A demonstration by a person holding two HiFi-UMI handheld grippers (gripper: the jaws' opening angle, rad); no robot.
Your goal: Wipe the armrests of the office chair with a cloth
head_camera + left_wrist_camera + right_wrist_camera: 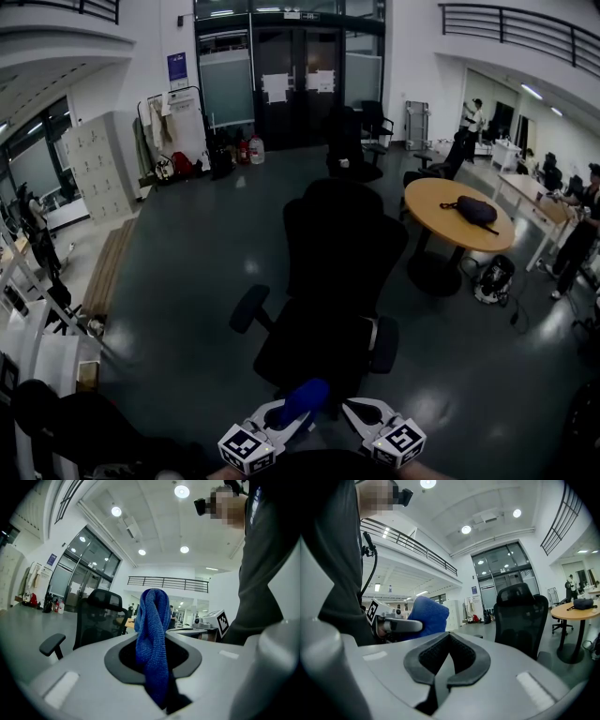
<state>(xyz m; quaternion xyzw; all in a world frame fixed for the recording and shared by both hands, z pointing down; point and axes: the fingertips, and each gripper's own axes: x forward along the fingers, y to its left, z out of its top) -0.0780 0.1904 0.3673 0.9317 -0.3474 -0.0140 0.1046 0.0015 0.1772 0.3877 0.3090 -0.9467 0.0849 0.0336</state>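
Note:
A black office chair [339, 272] stands in front of me with its back towards me, its left armrest [248, 307] and right armrest [384, 344] sticking out at the sides. My left gripper [292, 415] is low at the bottom edge, shut on a blue cloth [302, 398] that stands up from its jaws. In the left gripper view the cloth [152, 634] is pinched in the left gripper [154, 667], with the chair [101, 616] and one armrest [52, 641] beyond. My right gripper [447, 639] is shut on nothing, beside the cloth [427, 616].
A round wooden table [457, 214] with a dark bag [476, 210] stands to the right of the chair. More chairs [354, 141] stand near the glass doors [295, 84]. A bench [108, 267] and lockers [94, 164] line the left side. People stand at desks far right.

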